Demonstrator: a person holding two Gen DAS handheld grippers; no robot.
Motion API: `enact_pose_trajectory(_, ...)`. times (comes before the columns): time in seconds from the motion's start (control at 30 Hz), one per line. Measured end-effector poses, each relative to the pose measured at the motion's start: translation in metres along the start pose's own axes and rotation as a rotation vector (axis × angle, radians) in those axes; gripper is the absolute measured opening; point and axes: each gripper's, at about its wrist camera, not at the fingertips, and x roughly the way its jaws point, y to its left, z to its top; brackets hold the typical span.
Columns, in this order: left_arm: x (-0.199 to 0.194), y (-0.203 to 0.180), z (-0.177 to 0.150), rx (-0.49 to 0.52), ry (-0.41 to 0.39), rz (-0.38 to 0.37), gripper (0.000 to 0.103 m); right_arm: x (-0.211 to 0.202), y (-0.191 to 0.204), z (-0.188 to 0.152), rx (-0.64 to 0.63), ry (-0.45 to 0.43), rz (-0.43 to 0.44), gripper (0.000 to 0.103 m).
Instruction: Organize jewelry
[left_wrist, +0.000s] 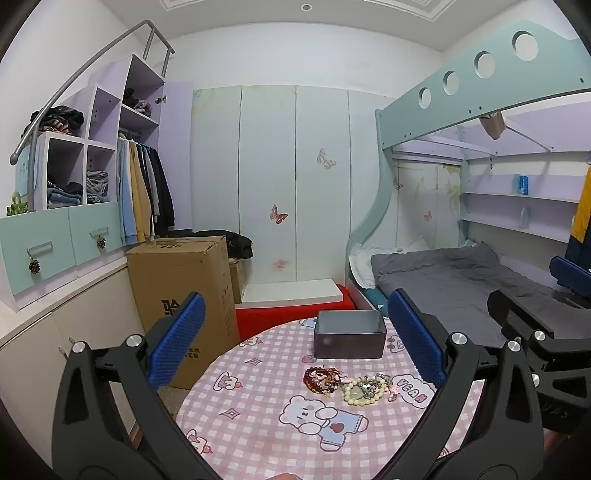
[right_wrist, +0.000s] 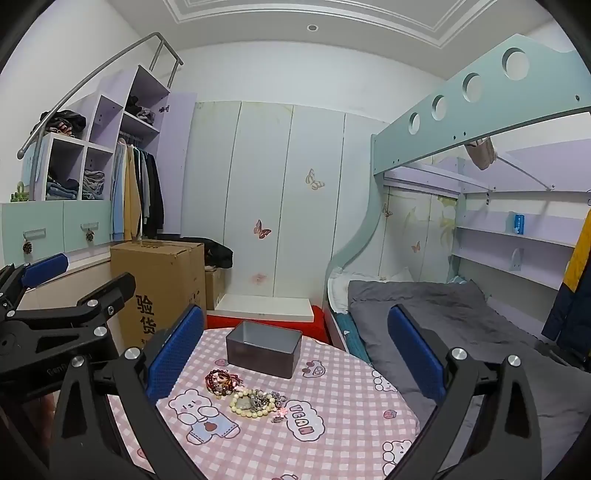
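Left claw: left gripper (left_wrist: 297, 339) jaws at full spread, nothing btwn the blue pads, touching nothing; hangs above the near part of the round table (left_wrist: 258, 435).
Left view, jewelry: jewelry pile (left_wrist: 349, 384) lies ahead of the claw, a bit right of its centre line, nearer the right-hand pad; red bead bracelet (left_wrist: 321, 378) on the pile's left, cream bead bracelet (left_wrist: 364, 393) on its right, silver bits tangled over the cream one.
Left view, pile axis: runs across the view, left-right, so roughly in line w/ the jaw gap.
Left view, box: open grey box (left_wrist: 349, 334) stands beyond the pile, near the table's far edge, apart from it; inside looks empty.
Right claw: right gripper (right_wrist: 295, 350) also wide open, empty, no contact.
Right view, jewelry: pile sits ahead and left of centre, close to the left-hand pad; red beads toward the left, cream ring toward the middle.
Right view, box: just beyond the pile, about centred btwn the pads.
Right view, other tool: left gripper's body shows at the left edge, off the table.
Nearer hand: cannot call it firmly; prob. left for the red beads, right for the cream ones.
Next move (judgement): ease fwd and down onto one piece, close, lift, carry to the box.
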Motion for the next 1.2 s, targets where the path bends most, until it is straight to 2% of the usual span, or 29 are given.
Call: enact_pose_trajectory(1.2, 0.0012, -0.0031, -0.0003, 0.015, -0.01, 0.01, 0.097, 0.0044, 0.0036, -0.0059, 0.01, -0.002, 0.008, 0.096)
